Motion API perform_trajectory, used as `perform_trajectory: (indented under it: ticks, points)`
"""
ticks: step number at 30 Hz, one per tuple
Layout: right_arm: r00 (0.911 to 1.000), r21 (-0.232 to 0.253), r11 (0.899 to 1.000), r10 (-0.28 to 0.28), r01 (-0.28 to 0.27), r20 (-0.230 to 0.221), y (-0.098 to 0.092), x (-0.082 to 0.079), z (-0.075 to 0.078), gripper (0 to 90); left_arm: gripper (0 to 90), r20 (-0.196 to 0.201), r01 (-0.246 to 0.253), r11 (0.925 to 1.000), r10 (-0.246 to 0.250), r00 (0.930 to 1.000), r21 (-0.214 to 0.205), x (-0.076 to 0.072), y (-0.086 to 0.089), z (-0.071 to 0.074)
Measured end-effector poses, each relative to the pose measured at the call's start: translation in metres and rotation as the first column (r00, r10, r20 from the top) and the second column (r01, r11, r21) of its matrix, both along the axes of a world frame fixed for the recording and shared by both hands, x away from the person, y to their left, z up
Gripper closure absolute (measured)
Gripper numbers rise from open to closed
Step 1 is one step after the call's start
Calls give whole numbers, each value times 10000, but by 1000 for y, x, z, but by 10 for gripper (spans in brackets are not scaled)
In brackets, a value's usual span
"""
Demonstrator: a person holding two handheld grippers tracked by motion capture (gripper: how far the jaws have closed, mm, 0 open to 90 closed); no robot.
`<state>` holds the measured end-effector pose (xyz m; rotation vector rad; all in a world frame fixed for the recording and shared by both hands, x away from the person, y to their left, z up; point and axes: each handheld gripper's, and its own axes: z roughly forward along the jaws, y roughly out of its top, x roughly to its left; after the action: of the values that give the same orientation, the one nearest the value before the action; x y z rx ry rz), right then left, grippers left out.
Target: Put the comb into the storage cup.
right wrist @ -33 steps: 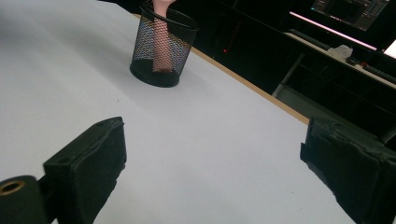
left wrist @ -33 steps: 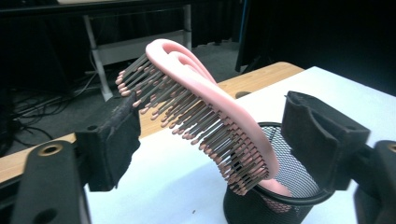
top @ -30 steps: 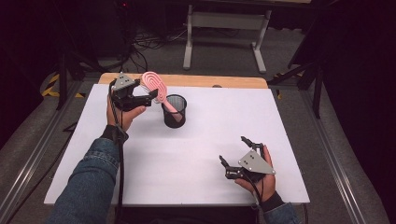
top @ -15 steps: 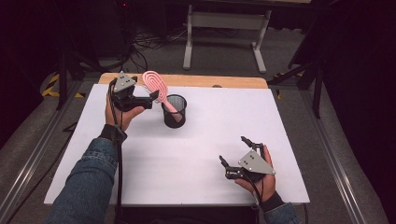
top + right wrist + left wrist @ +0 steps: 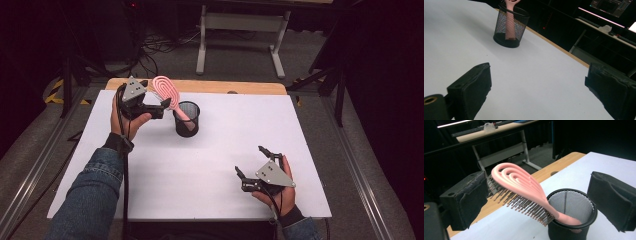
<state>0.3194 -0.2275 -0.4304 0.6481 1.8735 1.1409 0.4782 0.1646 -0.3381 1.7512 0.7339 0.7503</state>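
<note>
One pink hairbrush (image 5: 524, 187) stands handle-down in the black mesh cup (image 5: 187, 119) at the worktop's far left, head leaning left between the left claw's (image 5: 162, 106) jaws. These have just been opening and stand wide, clear of it. Near right, well apart, the right claw (image 5: 250, 167) gapes empty.

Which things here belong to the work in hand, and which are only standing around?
Belong to the work:
- brush, handle down in the cup, head leaning out
- cup, black mesh
- left tool, open beside the brush, jaws just opened

Only around:
- right tool, open, apart from the cup
- metal stand behind the table
- cables on the floor
</note>
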Motion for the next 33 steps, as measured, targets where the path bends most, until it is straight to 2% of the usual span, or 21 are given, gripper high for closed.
perform_trajectory:
  ticks: [15,19,33]
  points:
    - [10000,4,10000,8,-8,-2,1,0,0,70,57,320,341,9990,-350,9989,293,-19,0,3]
    - [10000,45,10000,0,0,30,0,-1,1,70,60,542,364,9980,-393,9978,522,-26,-1,3]
    - [9999,112,9999,-58,57,86,-1,-1,2,70,61,734,1056,9914,-1113,9911,778,-51,-1,-1]
